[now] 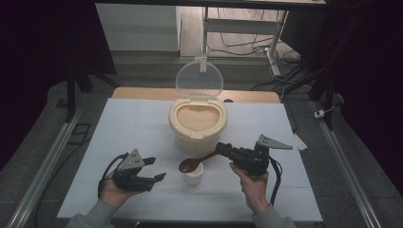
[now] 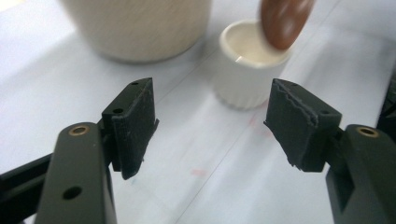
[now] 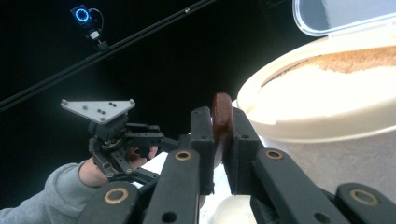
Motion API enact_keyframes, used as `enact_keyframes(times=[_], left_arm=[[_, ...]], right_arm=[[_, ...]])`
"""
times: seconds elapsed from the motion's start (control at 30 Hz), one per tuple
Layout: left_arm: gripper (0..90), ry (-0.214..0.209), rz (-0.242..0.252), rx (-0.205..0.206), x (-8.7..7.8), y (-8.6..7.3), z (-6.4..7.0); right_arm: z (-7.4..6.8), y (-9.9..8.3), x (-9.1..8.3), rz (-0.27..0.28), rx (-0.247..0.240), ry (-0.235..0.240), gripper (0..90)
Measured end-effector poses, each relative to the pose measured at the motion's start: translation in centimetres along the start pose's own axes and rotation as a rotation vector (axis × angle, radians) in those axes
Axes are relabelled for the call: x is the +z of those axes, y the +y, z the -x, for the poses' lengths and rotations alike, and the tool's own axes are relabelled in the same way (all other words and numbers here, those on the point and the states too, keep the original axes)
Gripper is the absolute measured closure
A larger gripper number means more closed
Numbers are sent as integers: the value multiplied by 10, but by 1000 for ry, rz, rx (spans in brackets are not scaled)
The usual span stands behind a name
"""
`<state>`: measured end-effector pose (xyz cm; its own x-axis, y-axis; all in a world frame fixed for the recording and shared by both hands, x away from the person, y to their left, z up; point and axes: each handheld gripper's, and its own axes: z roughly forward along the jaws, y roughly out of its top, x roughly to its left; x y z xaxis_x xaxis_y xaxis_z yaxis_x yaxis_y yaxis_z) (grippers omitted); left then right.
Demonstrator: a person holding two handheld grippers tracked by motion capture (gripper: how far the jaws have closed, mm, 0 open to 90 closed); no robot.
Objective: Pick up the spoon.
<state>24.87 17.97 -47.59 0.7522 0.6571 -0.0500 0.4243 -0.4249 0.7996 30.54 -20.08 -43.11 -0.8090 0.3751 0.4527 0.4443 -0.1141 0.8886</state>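
Note:
A cream rice container (image 1: 197, 124) with its clear lid (image 1: 199, 79) flipped up stands mid-table, full of rice (image 1: 197, 117). In front of it sits a small white cup (image 1: 193, 174) (image 2: 250, 65). My right gripper (image 1: 224, 149) (image 3: 221, 140) is shut on the handle of a brown wooden spoon (image 1: 196, 163) (image 3: 221, 116), whose bowl (image 2: 282, 21) hangs over the cup's rim. My left gripper (image 1: 155, 168) (image 2: 212, 126) rests on the table left of the cup, open, with nothing between its jaws.
A white sheet (image 1: 133, 133) covers the wooden table (image 1: 142, 93). Metal rails (image 1: 52, 152) run along both sides of the table. A desk frame and loose cables (image 1: 266, 47) stand on the floor beyond it.

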Motion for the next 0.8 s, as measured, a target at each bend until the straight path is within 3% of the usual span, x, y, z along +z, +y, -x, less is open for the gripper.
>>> enact_keyframes(times=[0.47, 0.6, 0.8], left_arm=[[272, 72, -8, -84, -13, -40, -23], [263, 74, -1, -99, -15, -42, -26], [244, 69, -12, -88, -12, -41, -25]], right_arm=[[4, 15, -20, 45, -31, -12, 831], [2, 20, -23, 64, -40, -15, 830], [-1, 27, -28, 88, -64, -21, 831]])
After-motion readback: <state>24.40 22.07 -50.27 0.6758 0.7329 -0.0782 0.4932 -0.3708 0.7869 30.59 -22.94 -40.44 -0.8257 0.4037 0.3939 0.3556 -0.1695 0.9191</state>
